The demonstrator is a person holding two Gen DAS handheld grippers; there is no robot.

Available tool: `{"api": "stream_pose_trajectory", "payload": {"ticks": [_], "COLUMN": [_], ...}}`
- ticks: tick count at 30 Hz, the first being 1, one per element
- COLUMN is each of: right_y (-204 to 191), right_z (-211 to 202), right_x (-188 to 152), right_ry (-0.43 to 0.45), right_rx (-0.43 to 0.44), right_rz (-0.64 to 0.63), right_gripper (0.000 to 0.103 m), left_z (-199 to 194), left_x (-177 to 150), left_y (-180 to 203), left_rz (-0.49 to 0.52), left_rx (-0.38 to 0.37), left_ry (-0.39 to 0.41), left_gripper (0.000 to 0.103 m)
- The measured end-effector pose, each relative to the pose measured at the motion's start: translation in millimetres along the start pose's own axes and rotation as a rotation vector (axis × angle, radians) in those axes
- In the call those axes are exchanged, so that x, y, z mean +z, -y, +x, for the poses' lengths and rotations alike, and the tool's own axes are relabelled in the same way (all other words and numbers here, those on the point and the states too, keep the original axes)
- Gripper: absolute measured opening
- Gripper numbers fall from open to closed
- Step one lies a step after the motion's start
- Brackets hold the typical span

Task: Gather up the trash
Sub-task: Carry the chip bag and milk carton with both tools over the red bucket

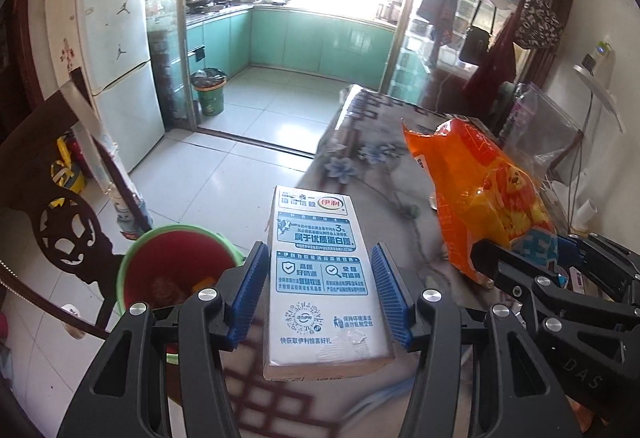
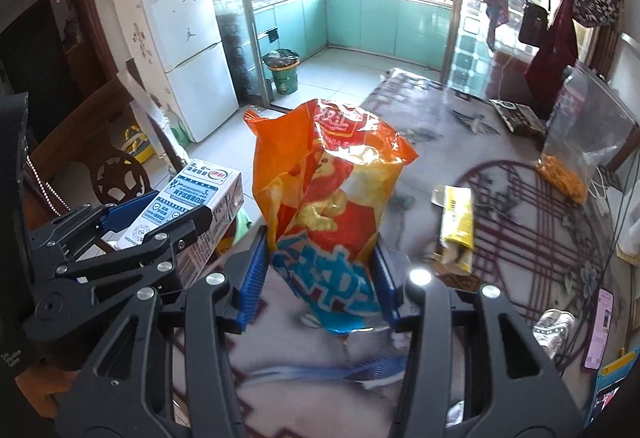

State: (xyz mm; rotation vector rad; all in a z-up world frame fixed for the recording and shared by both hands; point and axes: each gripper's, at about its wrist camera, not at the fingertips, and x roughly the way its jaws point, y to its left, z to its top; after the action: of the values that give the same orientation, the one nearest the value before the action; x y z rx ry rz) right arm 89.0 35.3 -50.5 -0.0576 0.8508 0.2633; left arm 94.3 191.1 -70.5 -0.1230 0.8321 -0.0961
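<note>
The left gripper (image 1: 320,294) clamped the stiff, likely light milk carton (image 1: 320,278) by its flat sides, red bin (image 1: 176,266) at nine o'clock; the right gripper (image 2: 320,278) pinched the crinkly, slippery snack bag (image 2: 328,198) low.

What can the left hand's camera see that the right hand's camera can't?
Only the left wrist view shows the red bucket with a green rim beside the table. Only the right wrist view shows the yellow packet and the clear bag of orange snacks on the table. Both show the milk carton in the left gripper, the orange snack bag in the right gripper, the fridge and the kitchen bin.
</note>
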Motion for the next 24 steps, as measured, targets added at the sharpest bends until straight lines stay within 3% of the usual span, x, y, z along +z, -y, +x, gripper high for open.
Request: {"api": "stream_pose_trajectory", "payload": {"ticks": [24], "right_y": [-100], "right_z": [27], "right_x": [16], "right_ry": [-0.009], "right_rx": [0.067], "right_rz": [-0.143], "right_gripper": [0.046], "left_z": [-8], "left_x": [-9], "left_y": [-100], "left_rz": [-0.112], "left_rx": [0.095], "left_ry": [0.004], "left_gripper": [0.051]}}
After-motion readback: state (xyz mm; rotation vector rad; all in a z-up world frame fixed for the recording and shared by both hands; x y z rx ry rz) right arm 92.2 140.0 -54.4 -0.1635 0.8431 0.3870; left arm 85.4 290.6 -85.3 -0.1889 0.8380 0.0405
